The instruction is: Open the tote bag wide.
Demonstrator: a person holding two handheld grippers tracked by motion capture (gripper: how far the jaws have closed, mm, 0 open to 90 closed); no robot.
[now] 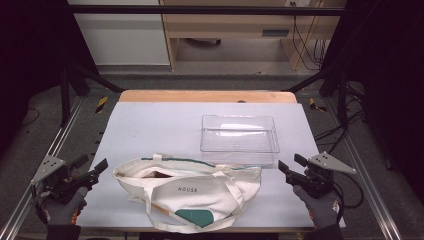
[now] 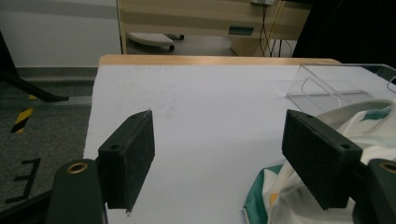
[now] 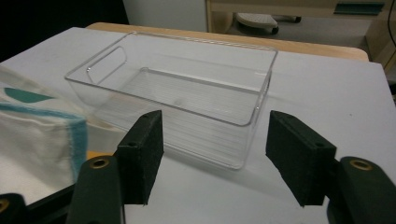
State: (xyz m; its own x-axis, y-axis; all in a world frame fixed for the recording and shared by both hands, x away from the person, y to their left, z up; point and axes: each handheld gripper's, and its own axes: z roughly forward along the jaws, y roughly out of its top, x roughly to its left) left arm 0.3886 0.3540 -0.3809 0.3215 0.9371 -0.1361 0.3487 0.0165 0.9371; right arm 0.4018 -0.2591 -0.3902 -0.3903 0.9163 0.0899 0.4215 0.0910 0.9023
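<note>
A cream canvas tote bag (image 1: 187, 192) lies slumped on its side at the lower centre of the high view, on a white-covered table (image 1: 150, 125), its long axis running left to right across the frame. Just above and to the right of it sits an empty clear plastic bin (image 1: 239, 134), its near wall close beside the bag's upper edge.

The left gripper (image 1: 95, 170) waits at the lower left of the frame, off the table's left edge, jaws standing wide apart with nothing between them and pointing right toward the bag's open mouth. In the left gripper view the bag's green-trimmed rim (image 2: 373, 116) shows at the lower right, past the right-hand jaw, so the bag lies ahead and to the right of that claw.

The right gripper (image 1: 290, 165) holds at the lower right of the high view, also wide open and empty, near the bag's right end and the bin's near right corner. Its own view looks straight into the bin (image 3: 187, 93), with the bag's teal-edged cloth (image 3: 42, 130) at the left.

Both claws flank the bag at its two short ends; the right one looks slightly the nearer.
</note>
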